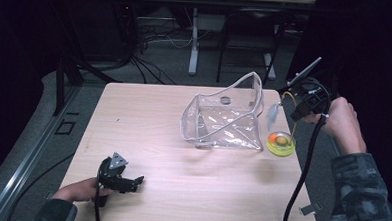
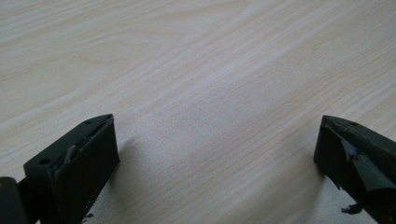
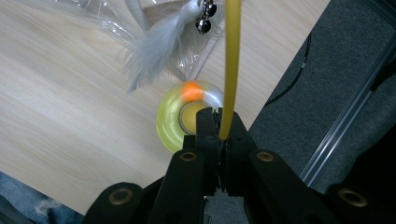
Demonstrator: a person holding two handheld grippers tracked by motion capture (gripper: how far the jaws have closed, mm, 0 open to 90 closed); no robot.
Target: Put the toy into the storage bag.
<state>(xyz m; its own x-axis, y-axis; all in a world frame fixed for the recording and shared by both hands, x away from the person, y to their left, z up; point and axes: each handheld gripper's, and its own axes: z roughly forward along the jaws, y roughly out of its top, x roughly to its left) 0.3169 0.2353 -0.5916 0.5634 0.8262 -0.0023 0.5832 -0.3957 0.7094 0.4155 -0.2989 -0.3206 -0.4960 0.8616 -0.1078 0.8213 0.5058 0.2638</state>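
Yellow wand (image 3: pixel 230 65) pinched (right gripper (image 3: pixel 220 123))

The surface (image 1: pixel 152 153) is a pale wood-grain top with rounded corners. On its far right part sits a clear plastic bag (image 1: pixel 226 119), open and standing. Just beside the bag, near the right edge, lies a round yellow base (image 1: pixel 281 143) with an orange ball in it. The left tongs (image 1: pixel 131 181) rest on the near left part.
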